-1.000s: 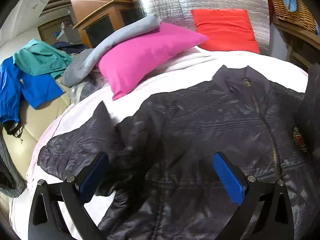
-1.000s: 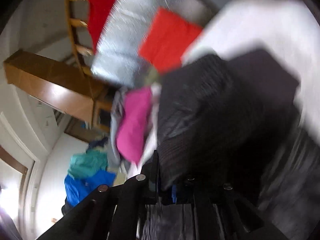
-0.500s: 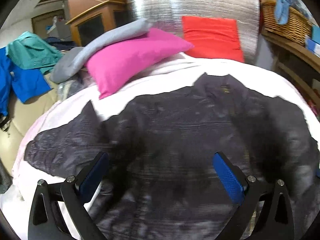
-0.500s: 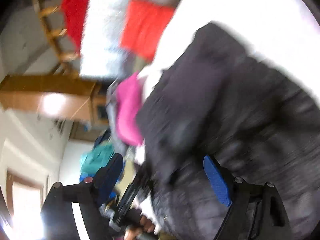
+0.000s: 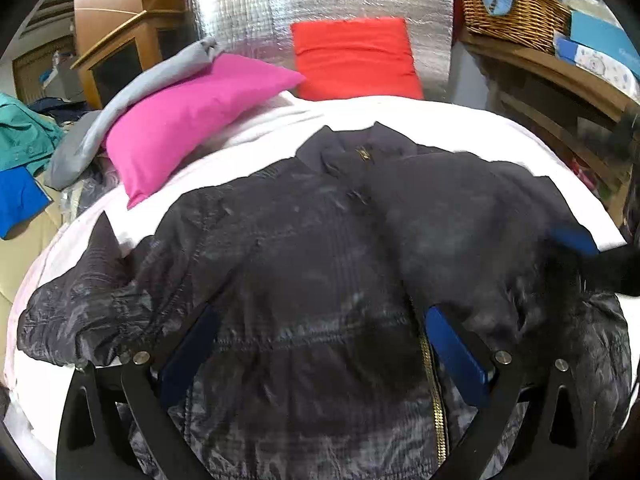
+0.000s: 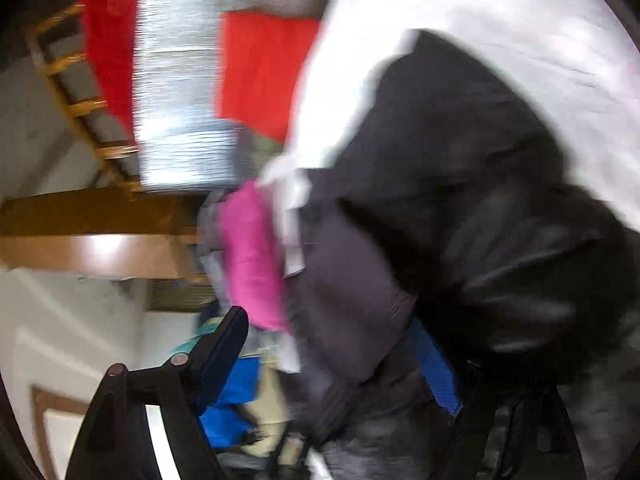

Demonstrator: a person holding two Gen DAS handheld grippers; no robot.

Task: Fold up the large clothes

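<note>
A large dark quilted jacket [image 5: 304, 264] with a gold zipper lies front-up on a white bed [image 5: 460, 120]. Its right sleeve [image 5: 452, 216] is folded across the chest; its left sleeve [image 5: 88, 304] lies spread toward the bed's left edge. My left gripper [image 5: 320, 344] is open and empty, hovering over the jacket's lower front. My right gripper [image 6: 332, 352] is open in the blurred right wrist view, close against the folded sleeve [image 6: 460, 200]. One of its blue pads [image 5: 572, 238] shows at the right edge of the left wrist view.
A pink pillow [image 5: 188, 116] with a grey garment [image 5: 120, 108] on it lies at the bed's far left, and a red cushion [image 5: 352, 56] against a silver panel. Teal and blue clothes [image 5: 20, 160] lie at the left. A wooden shelf with a wicker basket [image 5: 516, 8] stands at the right.
The right gripper went from shut on the sleeve to open, leaving the sleeve laid across the jacket's chest. The left gripper's view shifted right over the jacket and stayed open.
</note>
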